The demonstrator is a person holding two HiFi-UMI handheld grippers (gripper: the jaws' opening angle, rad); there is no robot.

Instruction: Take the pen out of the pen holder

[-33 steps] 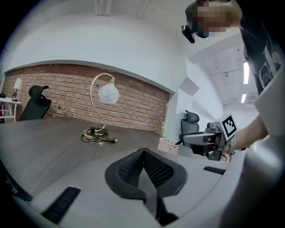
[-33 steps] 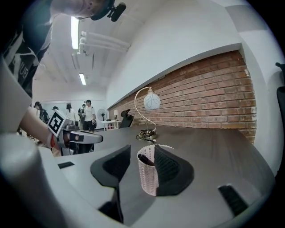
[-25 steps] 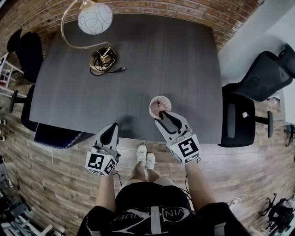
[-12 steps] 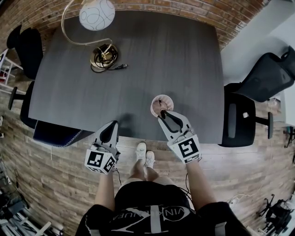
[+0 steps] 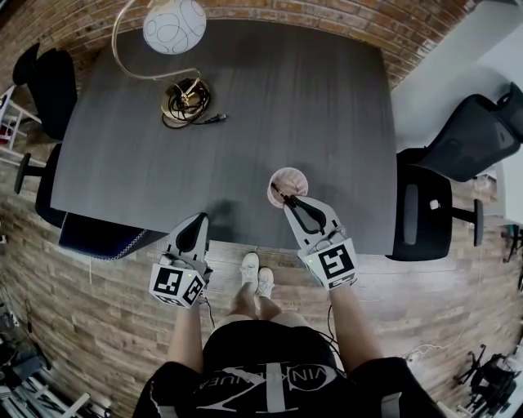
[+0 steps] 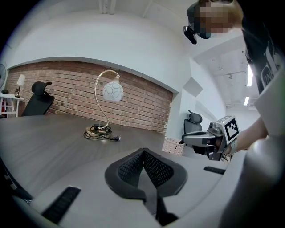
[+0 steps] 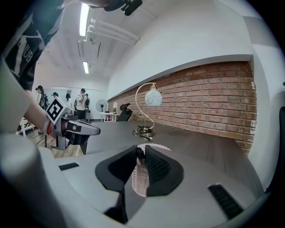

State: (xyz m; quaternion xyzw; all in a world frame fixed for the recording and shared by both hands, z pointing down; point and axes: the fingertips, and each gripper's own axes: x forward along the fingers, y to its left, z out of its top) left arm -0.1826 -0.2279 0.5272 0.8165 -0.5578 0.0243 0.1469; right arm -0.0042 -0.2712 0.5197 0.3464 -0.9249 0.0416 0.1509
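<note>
A pale pink mesh pen holder (image 5: 288,184) stands near the front edge of the dark table (image 5: 270,98), with a black pen (image 5: 278,193) sticking out of it. My right gripper (image 5: 286,201) reaches the holder's near rim. Its jaws have just been closing, and in the right gripper view the pen's top (image 7: 140,153) sits pinched between the pads of my right gripper (image 7: 141,152), above the holder (image 7: 140,180). My left gripper (image 5: 201,221) hangs at the table's front edge, shut and empty; in its own view the left gripper (image 6: 143,152) points past the holder (image 6: 173,146).
A curved lamp with a white globe (image 5: 174,24) and a coiled cable at its base (image 5: 185,104) stands at the table's far left. Black office chairs sit at the right (image 5: 422,214), the far right (image 5: 478,131) and the left (image 5: 49,90).
The right gripper's jaws have narrowed from wide open onto the pen's top. Both hands have stayed where they were.
</note>
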